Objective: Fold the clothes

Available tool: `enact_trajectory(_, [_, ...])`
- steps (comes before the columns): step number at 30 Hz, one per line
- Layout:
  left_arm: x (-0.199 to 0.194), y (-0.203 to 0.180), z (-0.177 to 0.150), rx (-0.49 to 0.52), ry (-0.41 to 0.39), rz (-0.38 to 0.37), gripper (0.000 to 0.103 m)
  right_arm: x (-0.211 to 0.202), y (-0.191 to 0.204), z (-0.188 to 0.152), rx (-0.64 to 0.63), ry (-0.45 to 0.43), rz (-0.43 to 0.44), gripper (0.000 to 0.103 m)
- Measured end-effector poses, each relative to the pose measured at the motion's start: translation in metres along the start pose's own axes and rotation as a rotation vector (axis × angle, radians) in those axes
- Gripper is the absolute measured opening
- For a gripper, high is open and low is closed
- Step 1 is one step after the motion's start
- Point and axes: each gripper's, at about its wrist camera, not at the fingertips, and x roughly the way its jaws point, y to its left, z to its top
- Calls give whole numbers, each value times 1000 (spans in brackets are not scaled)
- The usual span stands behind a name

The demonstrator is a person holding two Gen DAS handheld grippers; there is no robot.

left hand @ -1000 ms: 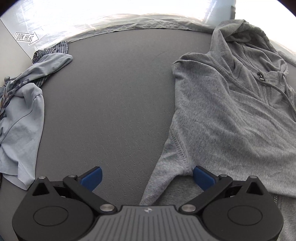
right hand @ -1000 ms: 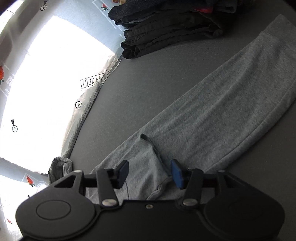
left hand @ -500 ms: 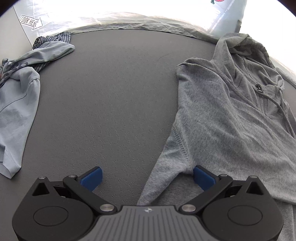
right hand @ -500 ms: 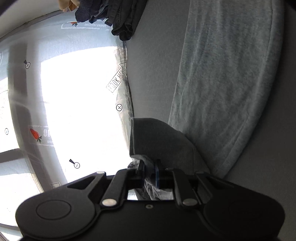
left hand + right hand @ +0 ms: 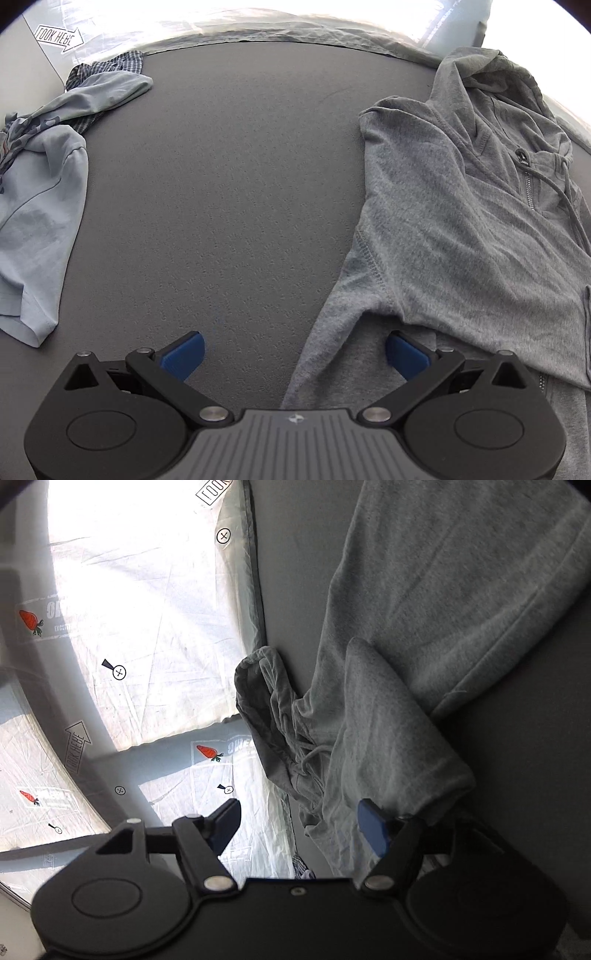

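Lying flat, grey zip hoodie [image 5: 461, 229], sleeve [image 5: 391, 731] folded over

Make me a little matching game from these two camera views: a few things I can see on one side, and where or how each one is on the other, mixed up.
Things:
1. grey hoodie
2. light blue shirt
3. checked cloth
4. left gripper

Descriptions:
A. crumpled at the table's left edge
B. spread out on the right, zip and drawstring showing
C. wide open above the hoodie's sleeve
D. peeking out under the blue shirt at the far left corner

Pairs: 1-B, 2-A, 3-D, 4-C
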Motion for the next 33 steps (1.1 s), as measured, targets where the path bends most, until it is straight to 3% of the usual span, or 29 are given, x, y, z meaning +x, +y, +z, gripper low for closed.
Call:
enact_trajectory(1, [-4,0,0,-9,2,22,103,-15,-2,7,-16,-50,1,100])
enact_trajectory(5, [-32,-7,-2,-21,-46,-66,103,-60,18,22,-234,-305,-134,103])
enact_trajectory(9, [-53,-44,-2,94,-103,-204,103,-63,51,19,-704,-516,-495,103])
enact_trajectory(12, [-59,-81,-3,218,-120,-283,101,-41,58,14,-983,-484,-723,103])
enact_trajectory(16, [-60,-131,-7,359,-103,-400,91,-17,45,8,-1178,-430,-886,103])
enact_trajectory(19, [-55,-166,-13,462,-92,-455,80,-23,29,5,-1200,-387,-908,103])
enact_trajectory(21, [-52,-183,-17,506,-84,-469,76,-20,23,-1,-1226,-405,-916,103])
enact_trajectory(25, [-42,-203,-18,545,-104,-483,66,-17,15,-7,-1238,-457,-896,103])
enact_trajectory(30, [-29,-218,-14,586,-69,-505,55,-17,17,-8,-1243,-464,-895,103])
enact_trajectory(32, [-28,-219,-13,569,-65,-522,48,-17,17,-8,-1245,-464,-896,103])
enact_trajectory(33, [-28,-220,-13,566,-73,-525,33,-17,17,-8,-1245,-464,-896,103])
